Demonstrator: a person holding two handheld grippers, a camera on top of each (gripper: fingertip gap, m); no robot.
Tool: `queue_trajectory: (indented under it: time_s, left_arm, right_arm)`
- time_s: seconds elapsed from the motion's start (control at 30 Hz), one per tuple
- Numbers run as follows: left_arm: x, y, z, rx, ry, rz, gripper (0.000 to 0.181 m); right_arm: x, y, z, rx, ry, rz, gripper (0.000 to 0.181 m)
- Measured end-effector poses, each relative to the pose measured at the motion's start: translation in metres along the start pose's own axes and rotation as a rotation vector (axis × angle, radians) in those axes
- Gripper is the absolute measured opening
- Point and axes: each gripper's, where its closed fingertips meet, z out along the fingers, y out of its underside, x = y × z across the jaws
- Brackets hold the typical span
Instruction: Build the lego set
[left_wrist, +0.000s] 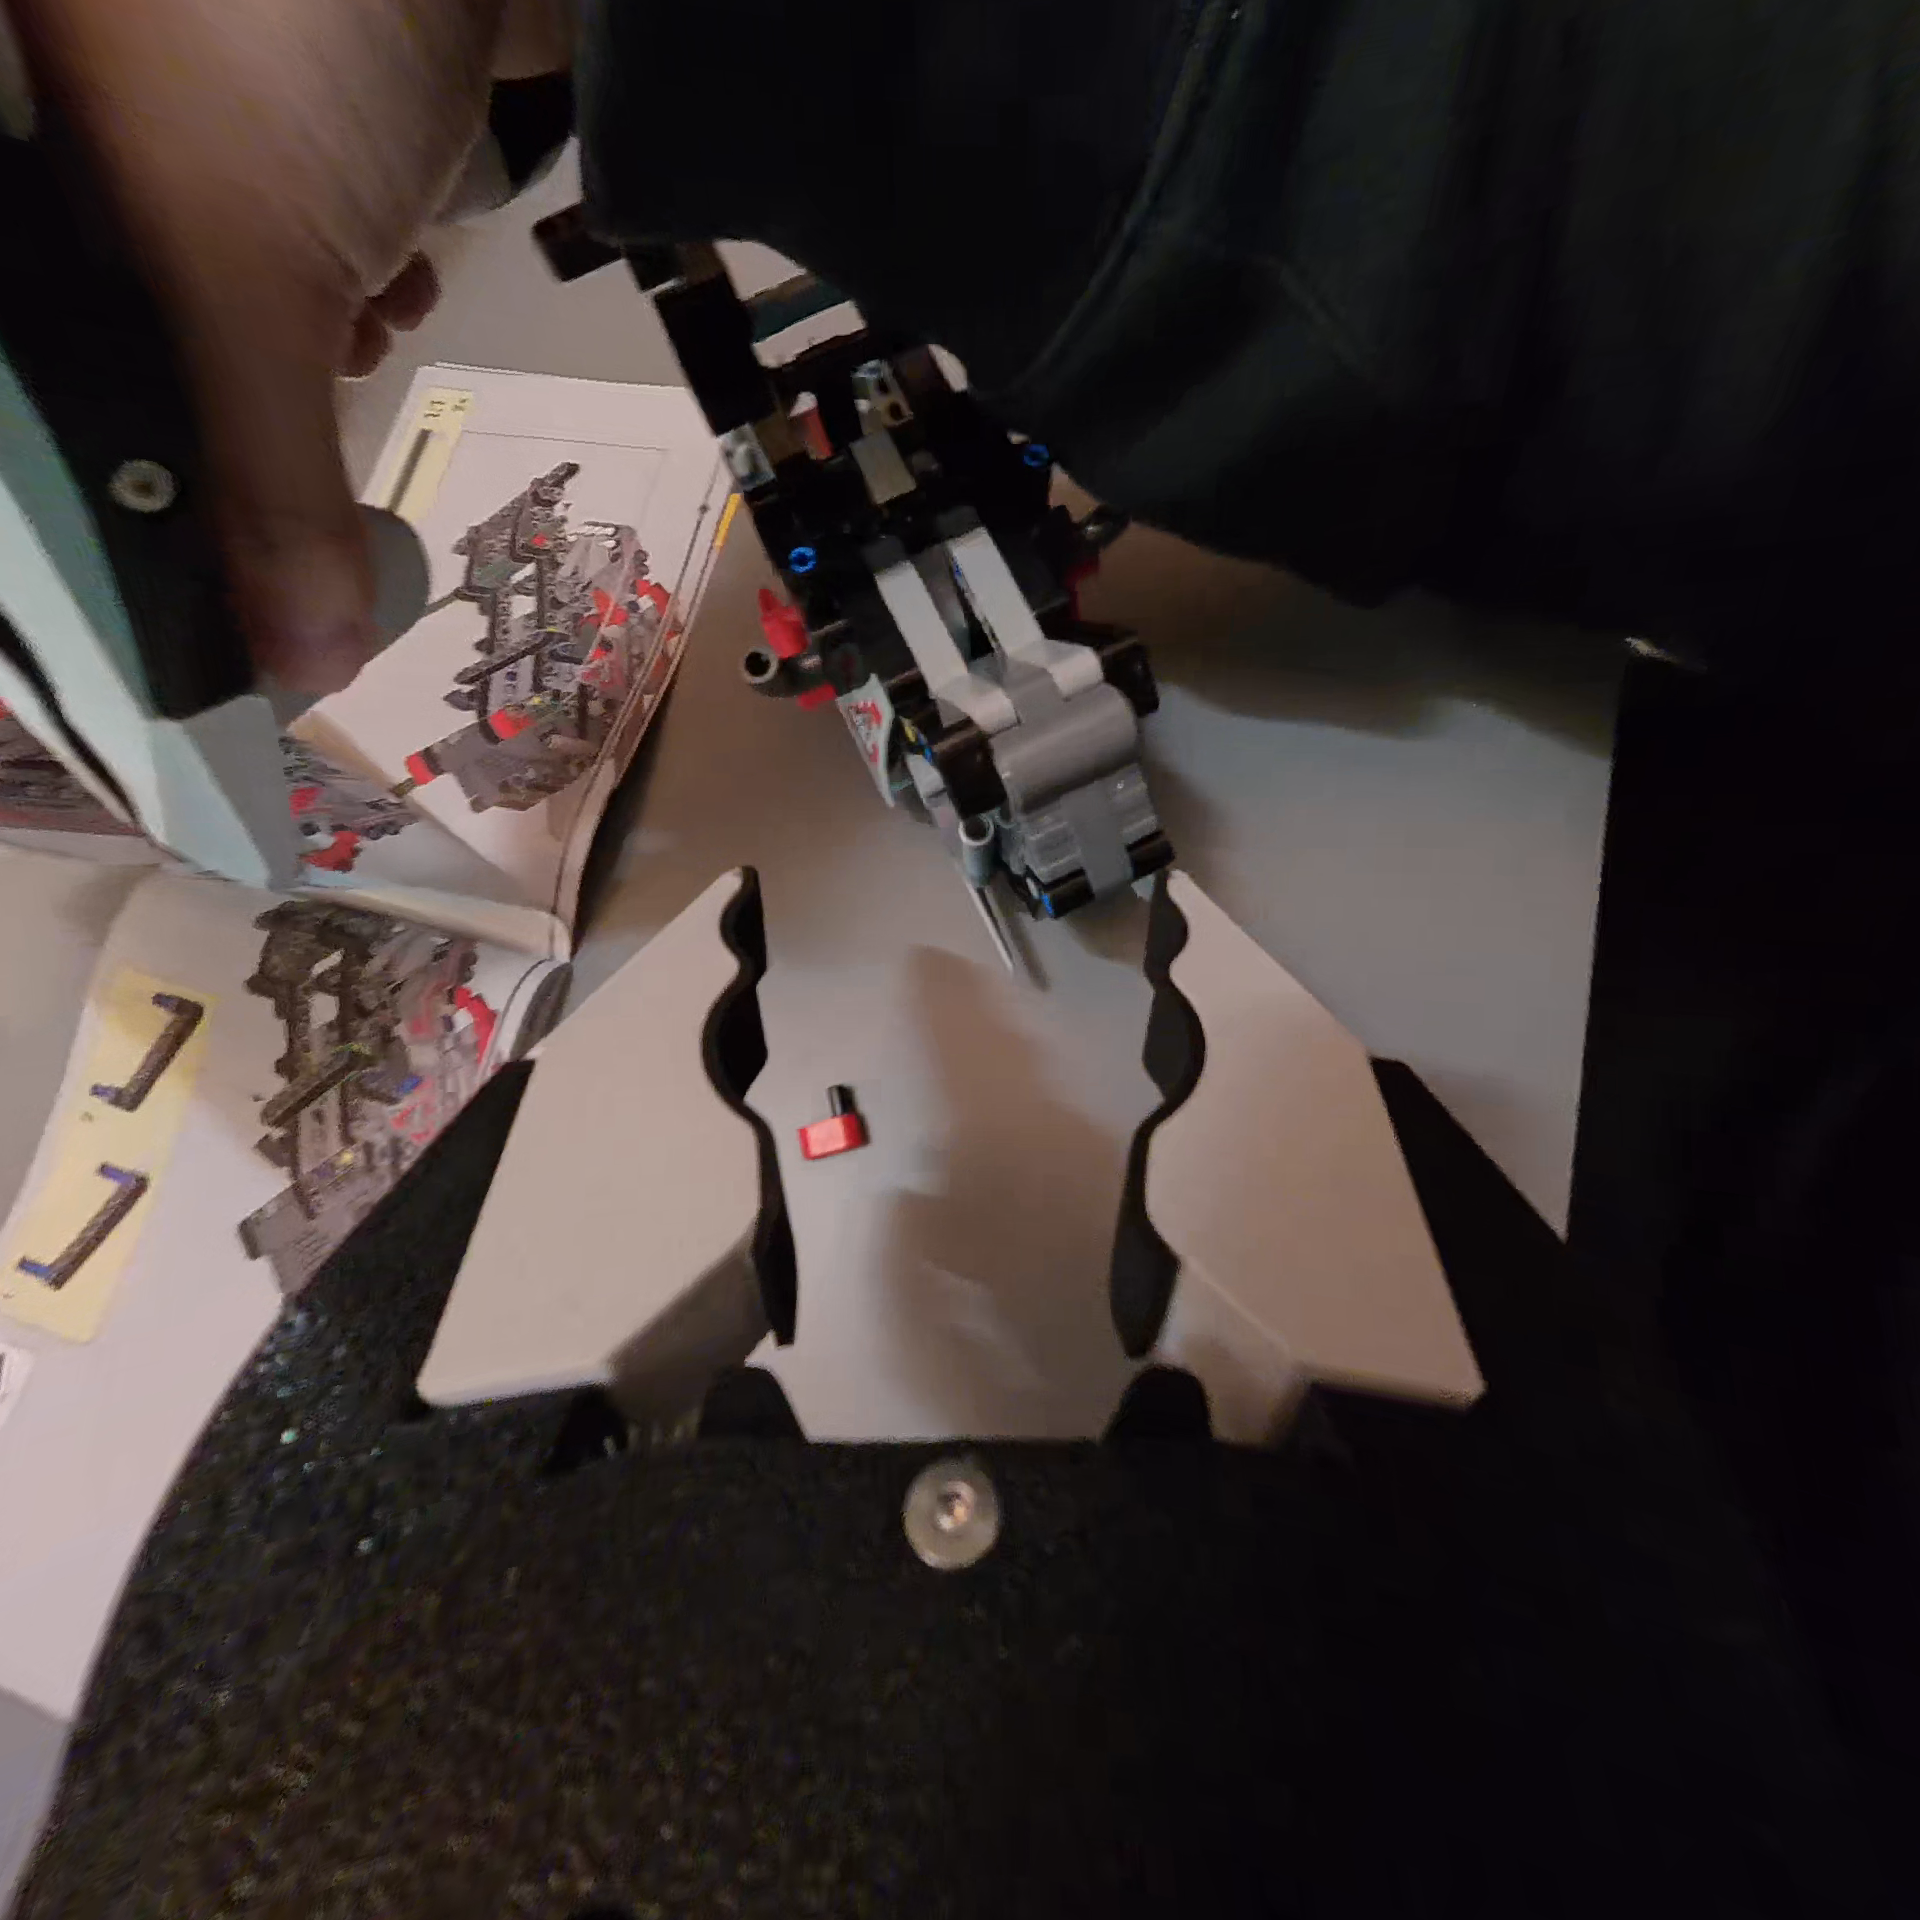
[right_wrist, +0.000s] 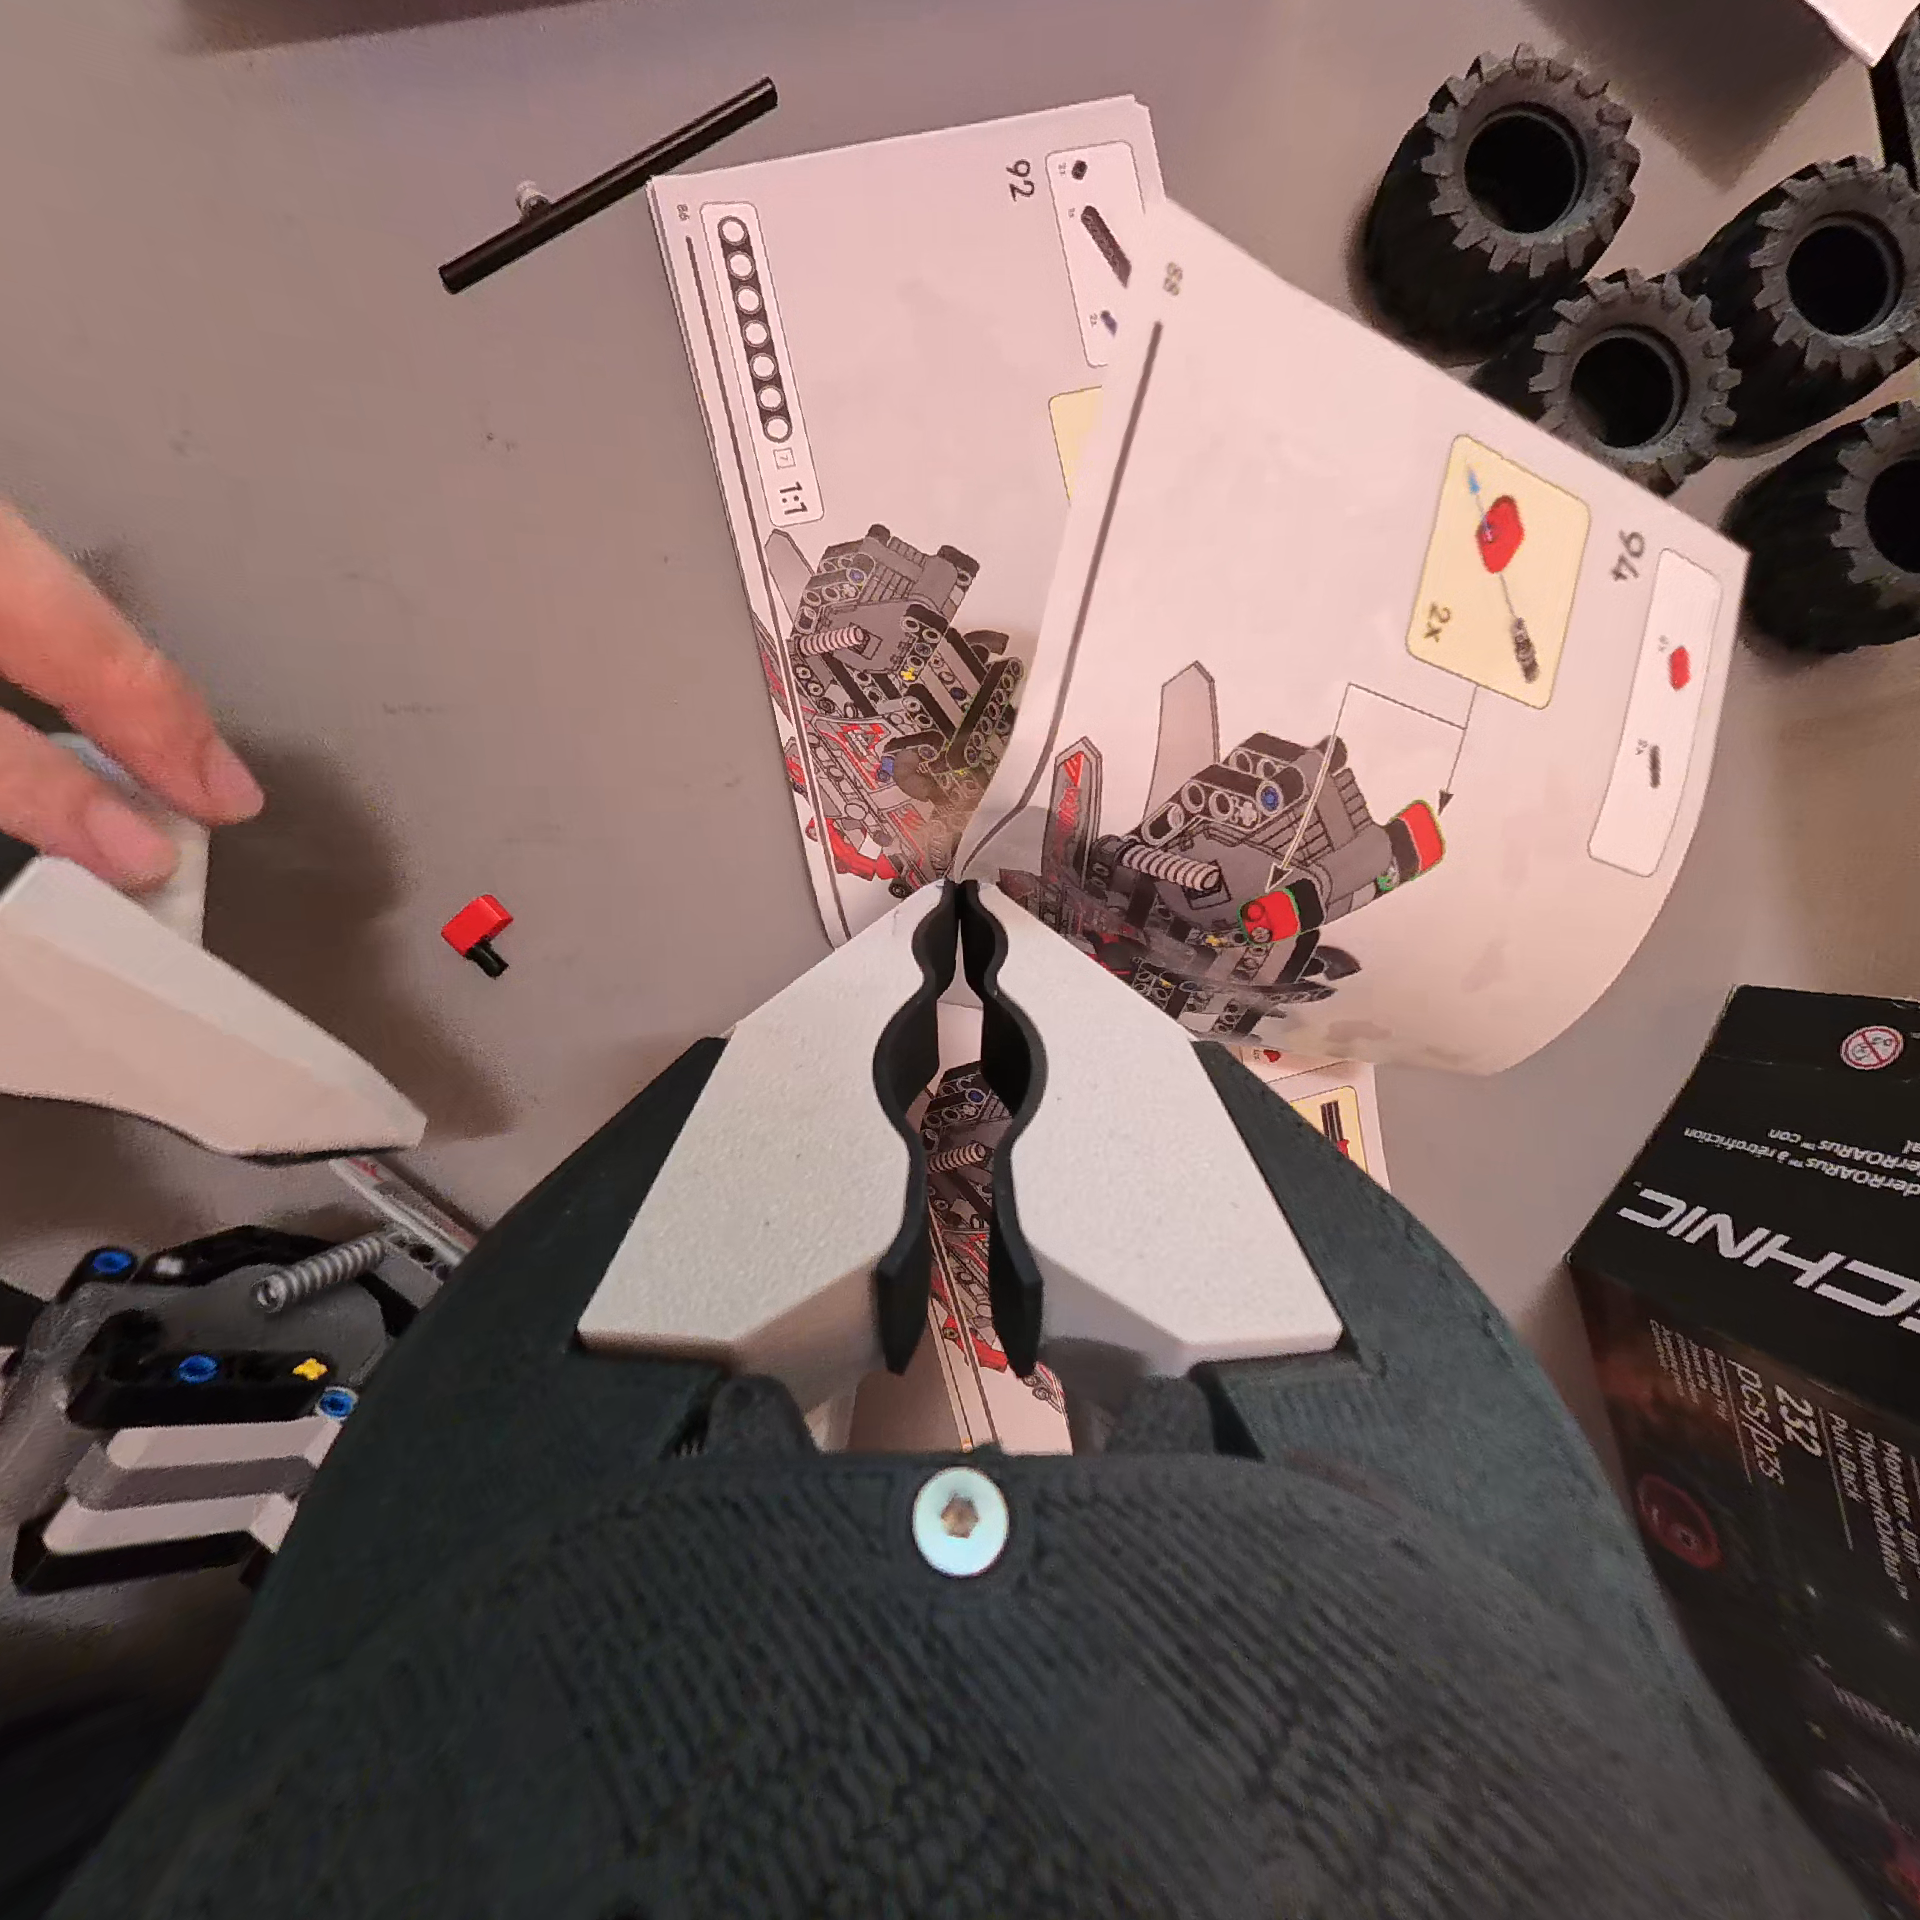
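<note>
My left gripper (left_wrist: 956, 914) is open and empty, low over the grey table. A small red piece with a black pin (left_wrist: 834, 1127) lies on the table between its fingers; it also shows in the right wrist view (right_wrist: 476, 932). The part-built black, grey and red model (left_wrist: 935, 644) lies just beyond the fingertips and also shows in the right wrist view (right_wrist: 208, 1371). My right gripper (right_wrist: 958, 896) is shut on a page of the instruction booklet (right_wrist: 1299, 623), and the page curls up from its tips. The booklet (left_wrist: 540, 623) lies left of the model.
A black axle (right_wrist: 608, 187) lies on the table beyond the booklet. Several black tyres (right_wrist: 1621, 374) stand at the far right. A black box (right_wrist: 1766, 1351) sits at the right. A finger of the left gripper (right_wrist: 187, 1029) and a hand (right_wrist: 104, 727) are at the left. A dark sleeve (left_wrist: 1351, 260) hangs over the model.
</note>
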Motion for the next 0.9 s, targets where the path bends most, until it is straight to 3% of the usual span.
queue_trajectory:
  time_s: [0.2, 0.33, 0.53, 0.73, 0.9]
  left_arm:
    - [0.029, -0.010, 0.000, 0.008, 0.092, -0.005, 0.066]
    - [0.018, 0.000, 0.012, -0.061, -0.011, 0.015, 0.056]
    - [0.005, -0.006, 0.003, 0.022, 0.002, -0.056, 0.016]
    - [-0.021, 0.006, 0.001, 0.025, -0.038, -0.148, 0.016]
    - [-0.023, 0.009, 0.003, 0.020, -0.028, -0.152, 0.013]
  right_arm:
    - [0.002, 0.002, 0.000, -0.005, 0.003, 0.006, 0.000]
    - [0.002, 0.003, 0.000, -0.007, 0.005, 0.007, 0.000]
    - [0.003, 0.004, 0.001, -0.010, 0.005, 0.009, 0.000]
    - [0.003, 0.004, 0.002, -0.012, 0.004, 0.011, 0.000]
    - [0.004, 0.005, 0.003, -0.011, 0.006, 0.014, 0.000]
